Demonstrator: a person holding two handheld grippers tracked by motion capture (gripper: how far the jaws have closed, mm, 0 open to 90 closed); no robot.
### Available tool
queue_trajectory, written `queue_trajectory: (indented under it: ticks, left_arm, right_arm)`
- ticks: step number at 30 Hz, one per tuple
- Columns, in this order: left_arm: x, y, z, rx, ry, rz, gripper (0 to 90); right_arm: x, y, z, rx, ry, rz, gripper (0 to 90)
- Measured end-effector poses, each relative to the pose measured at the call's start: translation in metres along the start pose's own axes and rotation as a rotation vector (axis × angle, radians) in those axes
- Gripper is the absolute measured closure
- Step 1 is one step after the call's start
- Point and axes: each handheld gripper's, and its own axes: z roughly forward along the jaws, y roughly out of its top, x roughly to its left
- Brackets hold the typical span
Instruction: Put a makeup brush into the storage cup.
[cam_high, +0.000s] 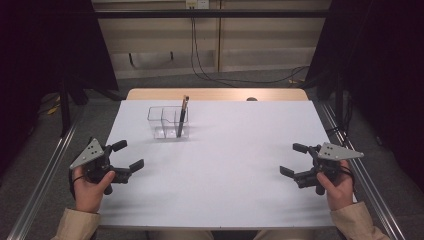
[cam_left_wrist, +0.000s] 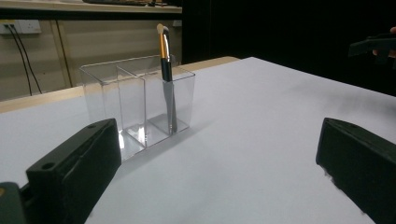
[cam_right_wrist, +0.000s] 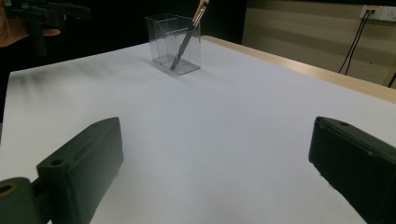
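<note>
A clear plastic organiser (cam_high: 162, 121) (cam_left_wrist: 135, 105) (cam_right_wrist: 168, 39) with compartments stands on the white table (cam_high: 225, 165), left of centre toward the back. A makeup brush (cam_high: 182, 116) (cam_left_wrist: 165, 60) (cam_right_wrist: 189, 32) with a black handle and gold ferrule stands in its right-hand compartment, leaning slightly. My left gripper (cam_high: 127, 155) (cam_left_wrist: 215, 177) is open near the table's left edge, nothing between its jaws. My right gripper (cam_high: 292, 159) (cam_right_wrist: 215, 172) is open near the right edge, also holding nothing. Both are well short of the organiser.
The table's wooden back edge (cam_high: 215, 94) shows beyond the white sheet. Metal rails (cam_high: 45, 175) run along both sides of the table. Cables (cam_high: 220, 75) lie on the floor behind. Wide bare surface lies between the two grippers.
</note>
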Motion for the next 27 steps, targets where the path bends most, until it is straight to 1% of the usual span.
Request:
queue_trajectory:
  ticks: [1, 3, 5, 10, 12, 14, 17, 21, 27]
  left_arm:
    - [-0.0004, -0.0004, -0.0004, 0.001, 0.000, -0.005, 0.0]
    - [-0.0001, -0.0009, -0.0014, 0.003, -0.002, 0.005, 0.0]
    - [-0.0006, -0.0013, -0.0023, 0.002, -0.002, 0.003, 0.0]
    - [-0.0004, -0.0022, -0.0029, 0.010, 0.000, 0.019, 0.0]
    - [-0.0013, -0.0030, -0.0026, 0.012, 0.000, 0.020, 0.0]
    - [-0.0013, -0.0035, -0.0028, 0.018, -0.003, 0.041, 0.0]
    - [-0.0019, -0.0037, -0.0033, 0.020, -0.004, 0.052, 0.0]
    - [-0.0021, -0.0039, -0.0040, 0.020, -0.001, 0.053, 0.0]
    - [-0.0027, -0.0040, -0.0031, 0.016, -0.009, 0.049, 0.0]
  right_arm:
    - [-0.0001, 0.0000, 0.0000, 0.000, 0.000, 0.001, 2.8]
    - [0.0000, -0.0002, 0.0000, 0.002, 0.000, 0.000, 2.8]
    - [0.0000, -0.0003, 0.0001, 0.004, -0.002, 0.000, 2.8]
    - [0.0000, 0.0000, -0.0002, 0.000, 0.000, -0.002, 2.8]
    - [0.0000, -0.0002, -0.0003, 0.001, -0.002, 0.000, 2.8]
    - [0.0000, -0.0004, -0.0002, 0.002, -0.001, -0.002, 2.8]
    - [0.0000, -0.0009, 0.0000, 0.005, -0.001, -0.001, 2.8]
    - [0.0004, -0.0013, 0.0001, 0.008, -0.001, -0.003, 2.8]
    - [0.0006, -0.0014, 0.0005, 0.009, -0.001, -0.002, 2.8]
